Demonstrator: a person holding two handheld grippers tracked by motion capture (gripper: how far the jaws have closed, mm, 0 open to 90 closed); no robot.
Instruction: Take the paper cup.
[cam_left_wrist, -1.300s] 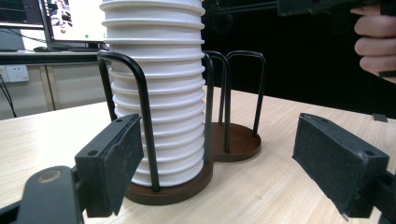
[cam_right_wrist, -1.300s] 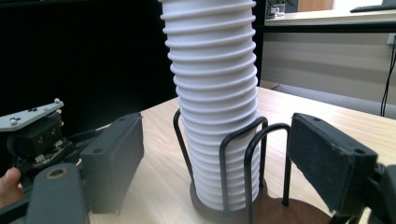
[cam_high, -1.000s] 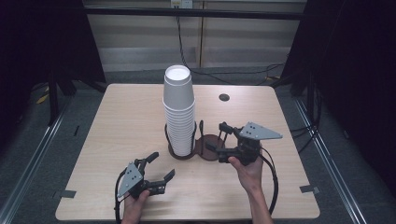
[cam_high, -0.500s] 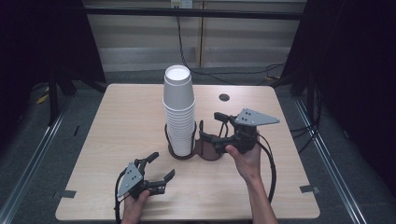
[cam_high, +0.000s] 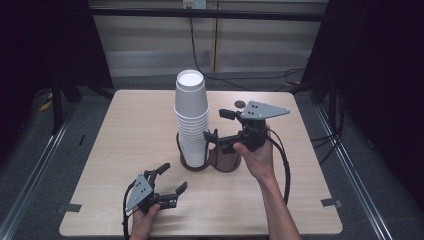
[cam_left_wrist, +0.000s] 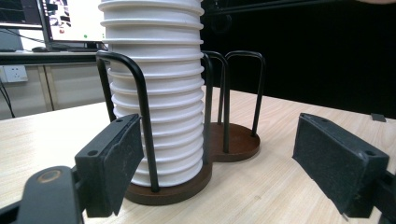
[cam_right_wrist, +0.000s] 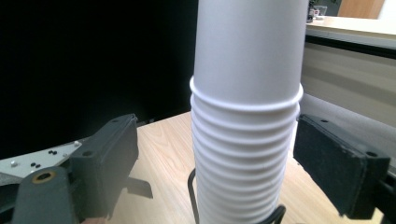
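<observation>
We find the stack of paper cups (cam_high: 192, 120) standing in its wire holder (cam_high: 212, 156) mid-table, light, thin-walled and easily crushed, best taken gently below the top cup's rim by our right tool (cam_high: 227, 129), wide open and empty.

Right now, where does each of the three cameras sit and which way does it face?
High view: above the person's side of the table, looking forward and down; both forearms, left gripper and right gripper show.
Left gripper view: low near the tabletop, facing the cup holder side-on; its open fingers frame the shot.
Right gripper view: higher, facing the cup stack between its open fingers.
Shared: all three show the white cup stack in the holder.
</observation>
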